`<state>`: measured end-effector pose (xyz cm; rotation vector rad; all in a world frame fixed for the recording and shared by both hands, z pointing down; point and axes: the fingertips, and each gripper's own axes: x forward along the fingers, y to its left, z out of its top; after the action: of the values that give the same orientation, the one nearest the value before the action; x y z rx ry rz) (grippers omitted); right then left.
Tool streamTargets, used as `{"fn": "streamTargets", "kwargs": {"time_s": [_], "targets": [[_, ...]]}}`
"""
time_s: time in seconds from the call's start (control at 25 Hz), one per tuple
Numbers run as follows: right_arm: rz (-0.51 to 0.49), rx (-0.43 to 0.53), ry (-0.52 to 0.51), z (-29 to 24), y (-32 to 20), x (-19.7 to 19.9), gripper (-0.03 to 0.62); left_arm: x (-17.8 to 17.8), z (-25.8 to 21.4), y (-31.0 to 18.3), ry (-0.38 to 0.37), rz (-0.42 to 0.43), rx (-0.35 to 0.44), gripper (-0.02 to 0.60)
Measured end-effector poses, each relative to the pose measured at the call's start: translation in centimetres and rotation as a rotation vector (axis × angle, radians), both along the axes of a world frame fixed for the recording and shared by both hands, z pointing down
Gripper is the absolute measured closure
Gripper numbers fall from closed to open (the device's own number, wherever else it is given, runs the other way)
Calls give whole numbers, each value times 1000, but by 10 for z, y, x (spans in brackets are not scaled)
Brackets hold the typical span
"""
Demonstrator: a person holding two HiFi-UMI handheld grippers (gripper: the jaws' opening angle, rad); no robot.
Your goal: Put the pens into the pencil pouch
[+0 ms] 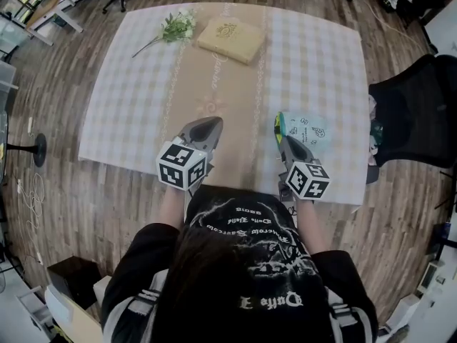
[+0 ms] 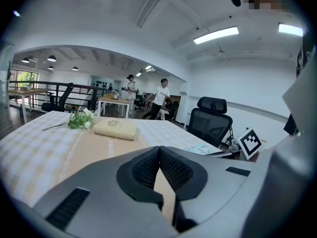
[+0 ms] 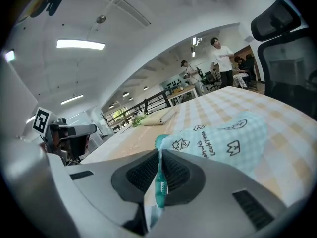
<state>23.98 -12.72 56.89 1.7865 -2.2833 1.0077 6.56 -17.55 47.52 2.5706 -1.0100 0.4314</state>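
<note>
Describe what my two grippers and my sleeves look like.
Both the left gripper and right gripper are grey tapered shells with black ribbed pads, each carrying a white cube with black square markers. The sleeves are black with white stripes.

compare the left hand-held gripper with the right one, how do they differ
The left hand-held gripper has its jaws shut on nothing; the right hand-held gripper is shut on the teal edge of the checked pencil pouch. The left hand-held gripper hangs over the tan centre strip of the tablecloth; the right hand-held gripper hangs over its checked side. Both are grey and shut.
</note>
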Motion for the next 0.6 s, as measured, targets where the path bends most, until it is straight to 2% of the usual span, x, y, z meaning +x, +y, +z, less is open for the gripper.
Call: {"fn": "streamTargets", "kwargs": {"time_s": [0.16, 0.48, 0.6], "targets": [[-9, -69, 27, 18, 9, -6, 552, 8, 3, 5, 32, -16, -16, 561], [-37, -135, 86, 39, 15, -11, 533, 9, 13, 25, 0, -38, -28, 560], [-50, -135, 84, 36, 14, -18, 451, 2, 16, 30, 22, -69, -46, 560]]}}
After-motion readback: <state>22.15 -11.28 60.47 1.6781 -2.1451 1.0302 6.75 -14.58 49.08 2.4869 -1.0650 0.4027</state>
